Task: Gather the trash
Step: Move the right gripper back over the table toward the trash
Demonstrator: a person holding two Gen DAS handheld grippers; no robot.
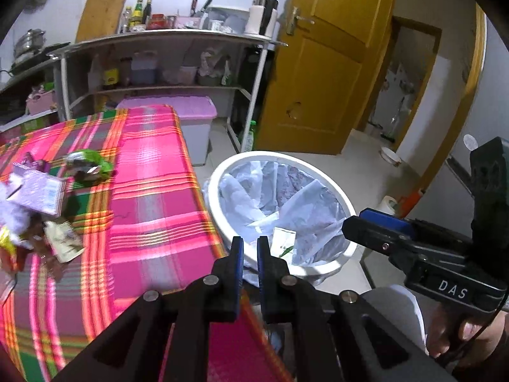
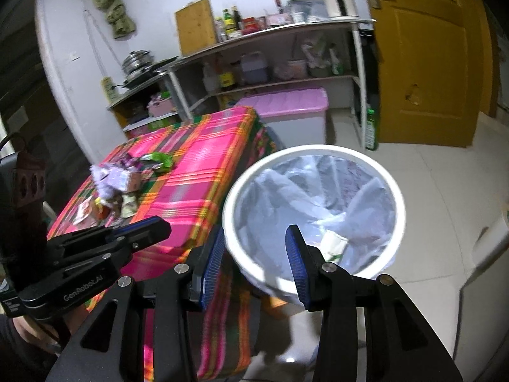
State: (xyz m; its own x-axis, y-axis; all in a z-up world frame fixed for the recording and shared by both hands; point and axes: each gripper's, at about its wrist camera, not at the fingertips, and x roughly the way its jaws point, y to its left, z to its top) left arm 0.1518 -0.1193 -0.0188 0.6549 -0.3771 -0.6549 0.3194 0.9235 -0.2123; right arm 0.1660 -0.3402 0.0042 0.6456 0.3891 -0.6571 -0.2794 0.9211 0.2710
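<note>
The surface (image 1: 152,172), draped in a pink plaid cloth, fills the left half of the left wrist view. Beside its right edge stands the white bin (image 1: 346,203), lined with a clear bag, in the middle right. One pale packet (image 1: 284,242) lies inside the bin, so the step in hand looks like the gap between a drop and the next pick.

The remaining trash sits at the left edge of the frame: a lilac box (image 1: 38,191), a green wrapper (image 1: 92,164) and a flat printed sachet (image 1: 65,243), near one another.

The right claw (image 2: 254,238) hangs over the bin's near rim in the lower centre, spread wide and empty. The left claw (image 1: 250,250) sits at the surface's corner, fingers almost together with a narrow gap, gripping nothing.

Next, I judge, one claw must swing back left to the pile and spread before closing on a piece.

The pile is motion-blurred and partly cut off by the frame, so its count and the labels are unreadable. The bin's bottom is hidden by the liner's folds.
</note>
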